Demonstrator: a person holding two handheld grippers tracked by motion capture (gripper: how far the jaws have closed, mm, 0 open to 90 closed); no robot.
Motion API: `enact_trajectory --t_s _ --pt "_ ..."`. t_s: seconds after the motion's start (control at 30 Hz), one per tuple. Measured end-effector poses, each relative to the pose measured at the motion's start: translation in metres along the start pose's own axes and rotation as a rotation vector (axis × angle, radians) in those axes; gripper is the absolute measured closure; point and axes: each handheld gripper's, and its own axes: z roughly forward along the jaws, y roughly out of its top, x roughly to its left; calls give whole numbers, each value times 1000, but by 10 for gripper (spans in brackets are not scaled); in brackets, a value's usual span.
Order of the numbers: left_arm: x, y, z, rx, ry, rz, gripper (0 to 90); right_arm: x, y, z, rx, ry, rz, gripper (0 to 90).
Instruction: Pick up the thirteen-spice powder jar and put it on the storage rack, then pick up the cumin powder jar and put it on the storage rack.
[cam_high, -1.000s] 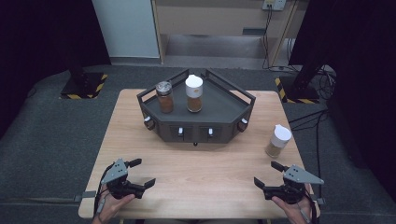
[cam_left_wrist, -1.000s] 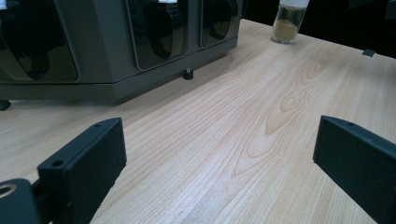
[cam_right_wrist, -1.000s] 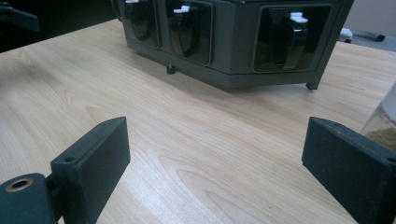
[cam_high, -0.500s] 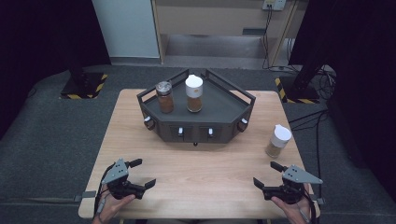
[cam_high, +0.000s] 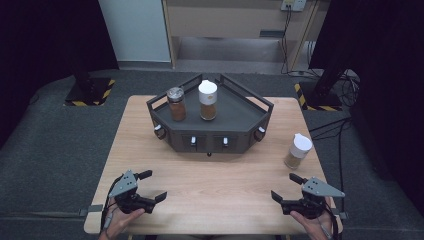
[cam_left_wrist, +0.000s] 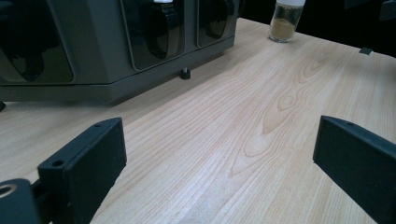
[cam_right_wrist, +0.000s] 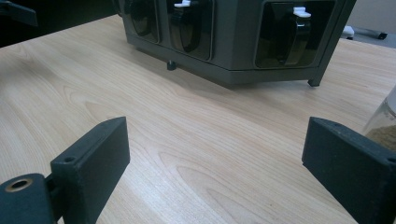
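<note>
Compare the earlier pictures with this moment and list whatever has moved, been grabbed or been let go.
Nothing has visibly changed. The left hand-held gripper and the right hand-held gripper rest at the near edge of the table with jaws open and nothing between them. The white-capped jar stands on the table at the right, and the two jars stand on the dark rack as before.

A wooden table (cam_high: 150, 145) is set on grey carpet (cam_high: 60, 140). Two black stands (cam_high: 87, 82) with yellow-striped bases are placed behind it, left and right. A pale cabinet (cam_high: 220, 20) and cables (cam_high: 290, 25) are seen at the back.
</note>
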Motion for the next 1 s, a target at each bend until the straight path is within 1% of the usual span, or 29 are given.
enact_trajectory --t_s 0.17,0.4,0.7,0.8,0.9,1.0 --pt "1 -1 0 -3 -1 -3 16 1 0 -1 -6 -6 2 65" --pt "0 0 0 -2 0 0 16 2 0 -1 -2 -5 1 47" --pt "0 0 0 -3 -1 1 16 2 0 -3 -9 -14 15 29" --pt "0 -1 -1 -6 1 -2 16 3 1 -4 -11 -24 15 24" --pt "0 -1 -1 -5 0 -3 15 6 1 -5 -18 -37 23 18" --pt "0 0 -1 -4 0 -4 15 6 2 -6 -23 -38 37 18"
